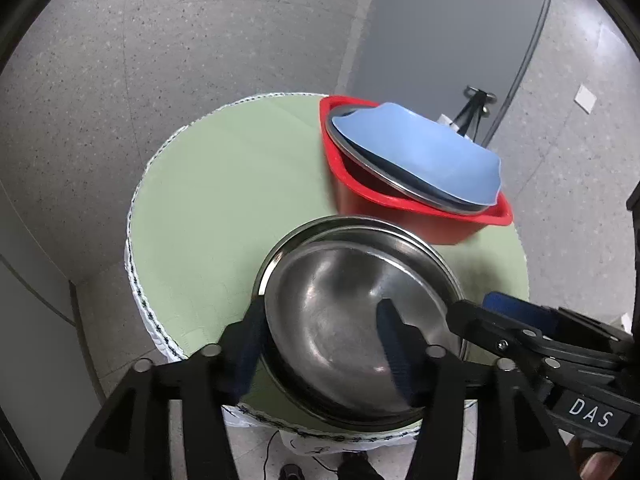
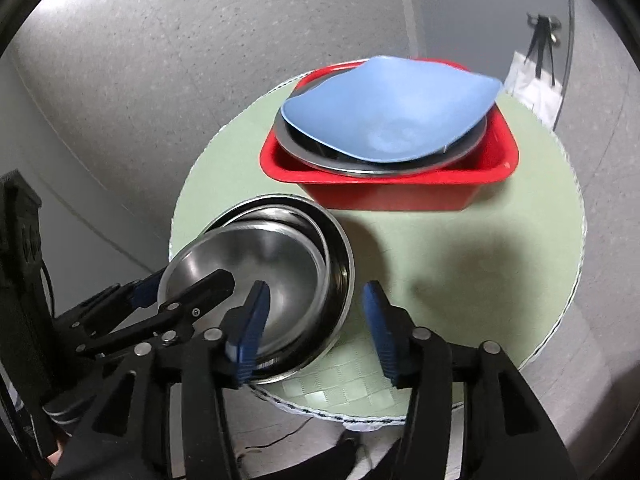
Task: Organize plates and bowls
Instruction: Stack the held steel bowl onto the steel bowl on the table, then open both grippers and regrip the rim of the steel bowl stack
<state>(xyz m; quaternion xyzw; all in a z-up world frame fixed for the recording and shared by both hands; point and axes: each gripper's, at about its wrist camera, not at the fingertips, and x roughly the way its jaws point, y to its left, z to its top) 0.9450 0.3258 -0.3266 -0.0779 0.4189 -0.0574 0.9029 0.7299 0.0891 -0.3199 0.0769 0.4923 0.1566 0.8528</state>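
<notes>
A round table [image 2: 460,248] covered in a pale green woven mat stands on speckled grey floor, its white stitched edge showing all the way round; the near right part of the mat lies bare, and so does the left half in the left wrist view. One red plastic tub [image 2: 392,192] sits toward the far side of the table, holding one wide steel plate [image 2: 352,166] with one blue bowl [image 2: 390,114] resting tilted on top of it. Nearer, at the table's front edge, one steel bowl [image 1: 344,320] sits nested in a larger steel dish [image 1: 424,248] just beside the tub. The left gripper [image 1: 320,348] straddles the near rim of the steel bowl, one blue pad outside the wall and the other inside the basin, both apparently against the metal, gripping it. The right gripper [image 2: 316,324] hangs with its jaws parted: its left pad is over the bowl's near rim, its right pad over bare mat, holding nothing. Each gripper appears in the other's view, close alongside.
</notes>
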